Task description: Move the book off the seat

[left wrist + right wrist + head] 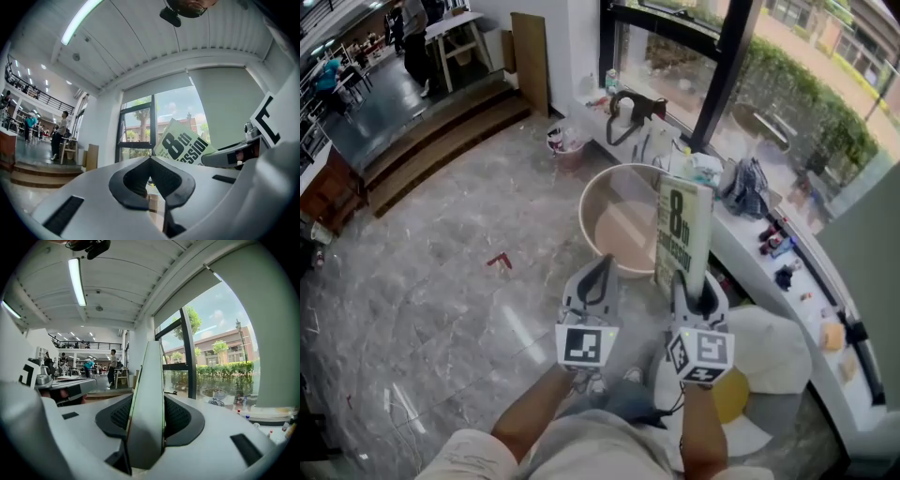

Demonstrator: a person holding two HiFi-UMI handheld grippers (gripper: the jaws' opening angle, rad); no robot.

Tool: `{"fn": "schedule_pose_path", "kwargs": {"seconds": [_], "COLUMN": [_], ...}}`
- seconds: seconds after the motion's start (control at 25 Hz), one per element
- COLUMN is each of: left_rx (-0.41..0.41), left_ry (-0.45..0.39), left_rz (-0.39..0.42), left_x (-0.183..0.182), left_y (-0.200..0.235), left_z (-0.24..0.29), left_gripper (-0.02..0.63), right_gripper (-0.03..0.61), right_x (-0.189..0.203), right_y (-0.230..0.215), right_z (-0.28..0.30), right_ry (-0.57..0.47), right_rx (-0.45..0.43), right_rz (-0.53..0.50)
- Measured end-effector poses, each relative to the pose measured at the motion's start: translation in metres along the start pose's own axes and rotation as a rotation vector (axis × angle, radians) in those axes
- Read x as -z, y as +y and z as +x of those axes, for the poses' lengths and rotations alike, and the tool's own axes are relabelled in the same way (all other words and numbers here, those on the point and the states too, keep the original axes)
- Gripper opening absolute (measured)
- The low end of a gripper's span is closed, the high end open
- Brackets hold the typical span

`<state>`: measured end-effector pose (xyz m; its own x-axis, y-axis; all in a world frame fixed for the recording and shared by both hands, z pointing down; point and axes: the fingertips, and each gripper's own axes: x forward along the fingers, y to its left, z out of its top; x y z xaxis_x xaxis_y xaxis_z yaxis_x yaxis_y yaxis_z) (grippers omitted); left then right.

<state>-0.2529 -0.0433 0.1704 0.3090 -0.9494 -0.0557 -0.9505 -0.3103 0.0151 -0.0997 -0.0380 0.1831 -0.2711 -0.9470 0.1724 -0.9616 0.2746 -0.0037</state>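
Note:
A thin book (682, 234) with a pale green and white cover and a large black "8th" stands upright over the floor, held at its lower edge. My right gripper (682, 279) is shut on it. In the right gripper view the book (149, 371) shows edge-on between the black pads (180, 416). My left gripper (606, 262) hangs beside it to the left, shut, with nothing between its fingers. From the left gripper view (150, 160) the book's cover (185, 147) appears just to the right, tilted. A white seat (778, 347) lies low at the right, behind the right gripper.
A round beige tub (609, 202) stands on the marble floor just beyond the grippers. A white window ledge (741, 253) with small items runs along the right. Wooden steps (441, 141) rise at the far left, and a small bucket (567, 145) sits by the wall.

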Motion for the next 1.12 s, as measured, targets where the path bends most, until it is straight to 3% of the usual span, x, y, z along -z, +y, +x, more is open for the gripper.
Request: {"fn": "schedule_pose_path", "kwargs": {"seconds": [0.36,0.84,1.12], "left_rx": [-0.033,-0.056,-0.081], "left_ry": [0.006,0.042,0.069], "left_rz": [0.021,0.042,0.020], "left_x": [0.006,0.024,0.051], "left_y": [0.031,0.041,0.049], "left_z": [0.061,0.217,0.293], "left_gripper": [0.000,0.000,0.000], "right_gripper": [0.175,0.175,0.175], "right_x": [-0.002,-0.002,0.025], "right_y": [-0.009,-0.077,-0.107], "right_z": [0.084,0.227,0.299], "right_ry": [-0.002,0.065,0.149], "right_rx": [-0.061,-0.107,-0.137], "right_rz": [0.034,0.070,0.080]}}
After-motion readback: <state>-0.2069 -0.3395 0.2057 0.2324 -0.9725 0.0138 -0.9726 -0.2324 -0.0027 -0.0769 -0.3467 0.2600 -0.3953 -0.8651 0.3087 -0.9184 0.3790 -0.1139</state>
